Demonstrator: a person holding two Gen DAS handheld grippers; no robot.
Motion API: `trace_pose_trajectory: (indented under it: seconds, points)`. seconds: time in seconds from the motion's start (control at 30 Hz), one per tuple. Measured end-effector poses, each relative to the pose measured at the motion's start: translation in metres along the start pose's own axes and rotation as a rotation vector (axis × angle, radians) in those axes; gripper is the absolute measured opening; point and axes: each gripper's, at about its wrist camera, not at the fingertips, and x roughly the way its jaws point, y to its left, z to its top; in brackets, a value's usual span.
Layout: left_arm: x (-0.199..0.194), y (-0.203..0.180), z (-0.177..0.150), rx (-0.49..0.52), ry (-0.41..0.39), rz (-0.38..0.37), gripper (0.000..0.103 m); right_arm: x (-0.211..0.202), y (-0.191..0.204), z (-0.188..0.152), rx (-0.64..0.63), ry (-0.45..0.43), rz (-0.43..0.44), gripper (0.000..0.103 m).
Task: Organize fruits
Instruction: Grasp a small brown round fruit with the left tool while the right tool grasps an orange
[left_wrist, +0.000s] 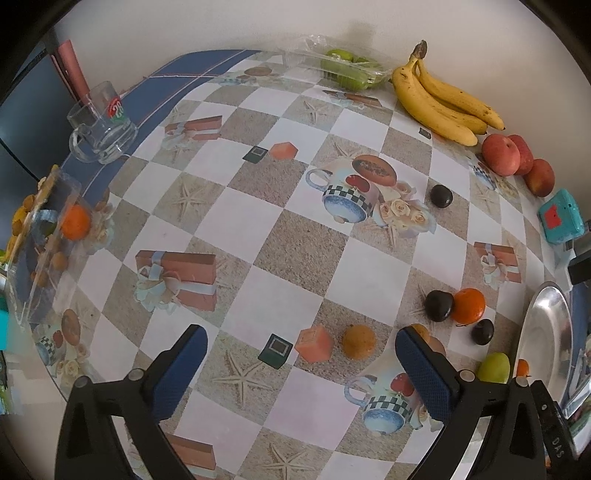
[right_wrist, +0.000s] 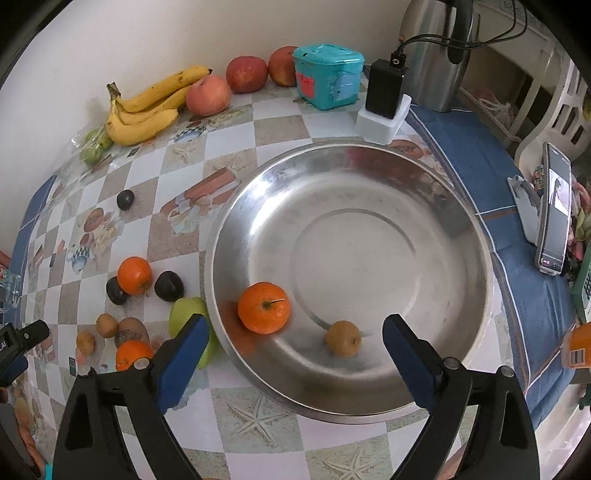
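A steel bowl (right_wrist: 461, 236) holds an orange (right_wrist: 263, 308) and a small brown fruit (right_wrist: 343, 338). My right gripper (right_wrist: 295, 345) is open and empty over the bowl's near rim. Left of the bowl lie an orange (right_wrist: 134, 275), dark plums (right_wrist: 169, 286), a green fruit (right_wrist: 184, 314) and small brown fruits (right_wrist: 106, 325). My left gripper (left_wrist: 301, 350) is open and empty above the table, with a brown fruit (left_wrist: 358, 341) between its fingers' reach. Beyond it lie a plum (left_wrist: 439, 305), an orange (left_wrist: 469, 304) and the bowl's edge (left_wrist: 546, 332).
Bananas (right_wrist: 147, 107), apples (right_wrist: 208, 95) and bagged green fruit (left_wrist: 347, 68) line the wall. A teal box (right_wrist: 328, 75), a charger block (right_wrist: 384, 107), a kettle (right_wrist: 432, 55) and a phone on a stand (right_wrist: 554, 210) stand at right. A glass mug (left_wrist: 99, 125) stands at left.
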Motion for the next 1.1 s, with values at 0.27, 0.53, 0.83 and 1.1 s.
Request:
trace_pose_trajectory:
  seconds: [0.27, 0.53, 0.83, 1.1]
  points:
    - [0.0, -0.009, -0.004, 0.025, -0.003, -0.025, 0.103, 0.0, 0.004, 0.0, -0.015, -0.009, 0.034, 0.095]
    - [0.006, -0.02, -0.008, 0.051, 0.042, -0.09, 0.103, -0.002, 0.032, -0.003, -0.103, 0.01, 0.137, 0.095]
    - [0.016, -0.016, -0.007, 0.049, 0.085, -0.084, 0.094, -0.009, 0.063, -0.01, -0.129, 0.001, 0.247, 0.095]
    - [0.025, -0.009, -0.005, 0.022, 0.111, -0.107, 0.085, -0.007, 0.102, -0.021, -0.243, 0.017, 0.241, 0.083]
